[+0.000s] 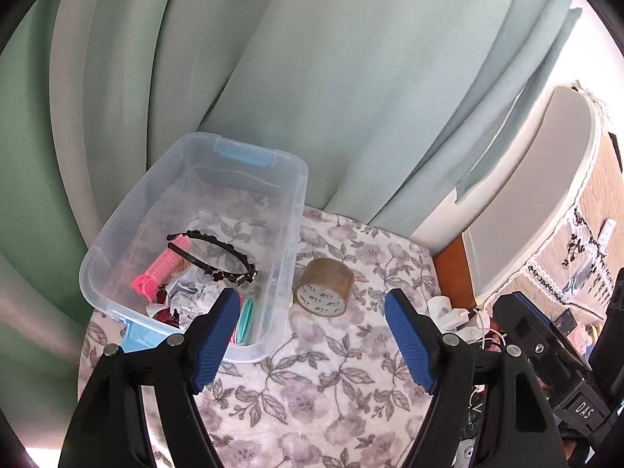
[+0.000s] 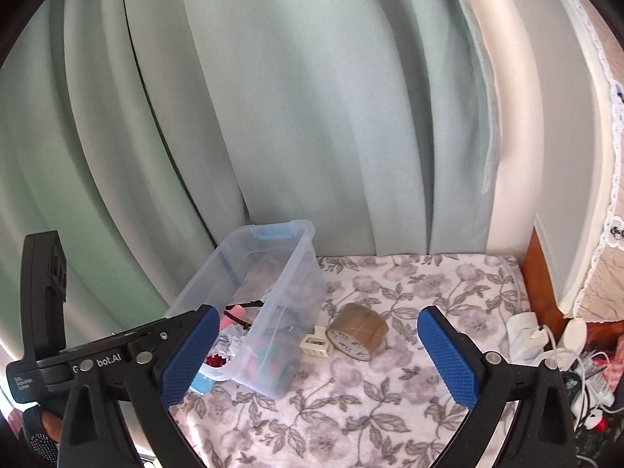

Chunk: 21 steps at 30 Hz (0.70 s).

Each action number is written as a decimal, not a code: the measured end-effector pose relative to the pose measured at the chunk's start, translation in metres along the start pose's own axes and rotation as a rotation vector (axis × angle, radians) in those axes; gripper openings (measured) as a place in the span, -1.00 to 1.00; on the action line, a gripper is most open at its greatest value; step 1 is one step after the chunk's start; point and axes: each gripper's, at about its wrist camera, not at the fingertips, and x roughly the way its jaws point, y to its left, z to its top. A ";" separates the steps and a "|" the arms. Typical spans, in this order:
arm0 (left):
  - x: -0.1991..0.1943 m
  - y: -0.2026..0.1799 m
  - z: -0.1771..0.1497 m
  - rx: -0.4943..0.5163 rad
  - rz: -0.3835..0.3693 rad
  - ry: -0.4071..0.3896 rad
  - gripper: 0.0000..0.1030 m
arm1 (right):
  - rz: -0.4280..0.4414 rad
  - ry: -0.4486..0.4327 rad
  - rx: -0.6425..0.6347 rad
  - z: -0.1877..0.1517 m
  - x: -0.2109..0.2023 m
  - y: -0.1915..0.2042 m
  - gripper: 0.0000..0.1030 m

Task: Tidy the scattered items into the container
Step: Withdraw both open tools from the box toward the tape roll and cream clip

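Fingers of both grippers, left [image 1: 312, 337] and right [image 2: 318, 355], spread wide and hold nothing. Beyond them the tape roll [image 1: 324, 287] lies on its side on the floral surface [image 1: 312, 409], just beside the clear container [image 1: 290, 234]. Nudged, it could roll off toward the right edge. Only the right view shows a small cream clip [image 2: 316, 344] touching the roll.

Ahead of the jaws, pale green curtains [image 2: 296, 117] hang in heavy folds behind a surface draped in a grey floral blanket [image 2: 390, 401], while to their right stand a white panel [image 1: 542, 195], a strip of orange-brown wood [image 2: 540, 273] and lace-trimmed beige fabric [image 1: 585, 249] in bright daylight.
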 end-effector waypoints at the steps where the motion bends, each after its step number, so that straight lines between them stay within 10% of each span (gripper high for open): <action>1: -0.001 -0.005 -0.002 0.013 0.003 -0.010 0.50 | -0.014 -0.006 -0.002 -0.003 -0.003 -0.003 1.00; 11: -0.001 -0.051 -0.019 0.119 0.003 -0.095 0.62 | -0.098 -0.091 0.037 -0.032 -0.033 -0.051 1.00; 21: 0.026 -0.072 -0.039 0.171 0.012 -0.056 0.75 | -0.132 0.013 0.077 -0.065 -0.010 -0.082 1.00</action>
